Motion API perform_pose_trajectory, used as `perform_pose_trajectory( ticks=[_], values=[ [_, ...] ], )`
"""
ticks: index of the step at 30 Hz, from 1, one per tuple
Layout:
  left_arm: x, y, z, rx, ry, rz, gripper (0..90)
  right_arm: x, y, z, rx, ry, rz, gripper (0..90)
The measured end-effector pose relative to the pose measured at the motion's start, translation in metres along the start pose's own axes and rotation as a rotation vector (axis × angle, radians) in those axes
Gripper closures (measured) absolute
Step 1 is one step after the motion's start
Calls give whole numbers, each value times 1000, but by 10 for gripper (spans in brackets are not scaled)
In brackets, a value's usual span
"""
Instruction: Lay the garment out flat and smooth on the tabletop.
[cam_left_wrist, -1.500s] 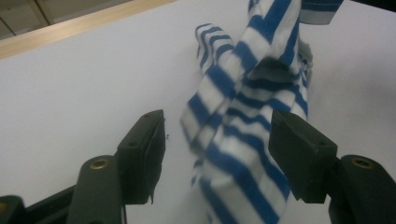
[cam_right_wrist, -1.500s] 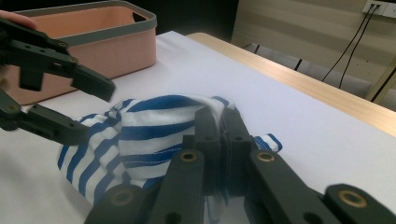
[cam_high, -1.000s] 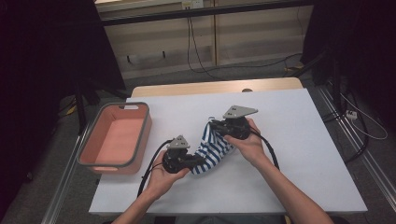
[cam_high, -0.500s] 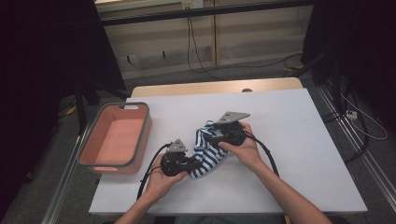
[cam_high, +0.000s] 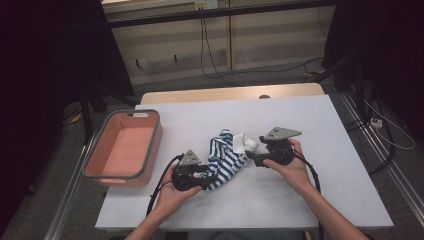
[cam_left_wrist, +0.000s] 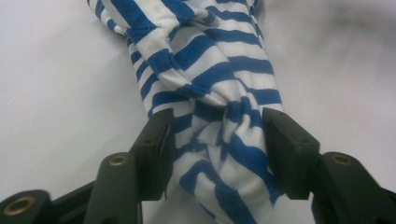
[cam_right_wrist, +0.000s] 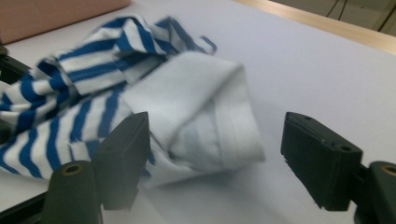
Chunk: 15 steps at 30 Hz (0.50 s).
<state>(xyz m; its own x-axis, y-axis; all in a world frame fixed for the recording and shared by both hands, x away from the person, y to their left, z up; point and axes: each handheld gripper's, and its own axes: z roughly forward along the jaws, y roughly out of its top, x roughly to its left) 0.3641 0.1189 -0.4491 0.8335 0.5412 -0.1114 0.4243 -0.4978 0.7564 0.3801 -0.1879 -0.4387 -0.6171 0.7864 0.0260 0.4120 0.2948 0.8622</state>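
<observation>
Tools (cam_high: 210, 175) astride bunched striped cloth (cam_high: 227, 159)

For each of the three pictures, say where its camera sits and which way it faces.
High view: above the person's side, facing forward and down on the table; forearms, left claw, right claw.
Left gripper view: on the left claw, facing along its jaws at the striped garment.
Right gripper view: on the right claw, facing the white cuff.
All share the garment.

Striped garment (cam_left_wrist: 210, 93): soft knit cloth, matt, with a plain white ribbed cuff (cam_right_wrist: 219, 126). My jaws: matt black plastic, brass-looking screw heads. Table (cam_high: 320, 125): smooth matt white top, wood edge. Bin (cam_high: 125, 147), left of frame: matt salmon plastic, grey rim.
</observation>
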Motion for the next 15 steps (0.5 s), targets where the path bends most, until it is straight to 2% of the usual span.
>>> perform_pose_trajectory(
  ticks=[5, 6, 9, 11, 12, 13, 14, 15],
  values=[
    [2, -1, 2, 8, 14, 9, 476, -6, -10, 9, 44, -6, 11, 205],
    [4, -1, 2, 15, 15, 7, 474, -5, -11, 15, 63, 9, 13, 189],
    [5, -2, 2, 15, 19, 7, 462, 1, -11, 20, 69, 32, -9, 199],
    [3, -2, 4, 20, 24, 22, 459, 3, -11, 22, 71, 33, -21, 192],
    [2, -2, 6, 22, 19, 22, 453, 7, -13, 26, 90, 32, -48, 219],
    [2, -2, 6, 22, 19, 22, 449, 7, -13, 26, 90, 32, -48, 219],
    [2, -3, 7, 24, 19, 20, 443, 11, -13, 29, 97, 39, -78, 306],
    [2, -3, 7, 24, 19, 20, 441, 11, -13, 29, 97, 39, -78, 306]
  ],
)
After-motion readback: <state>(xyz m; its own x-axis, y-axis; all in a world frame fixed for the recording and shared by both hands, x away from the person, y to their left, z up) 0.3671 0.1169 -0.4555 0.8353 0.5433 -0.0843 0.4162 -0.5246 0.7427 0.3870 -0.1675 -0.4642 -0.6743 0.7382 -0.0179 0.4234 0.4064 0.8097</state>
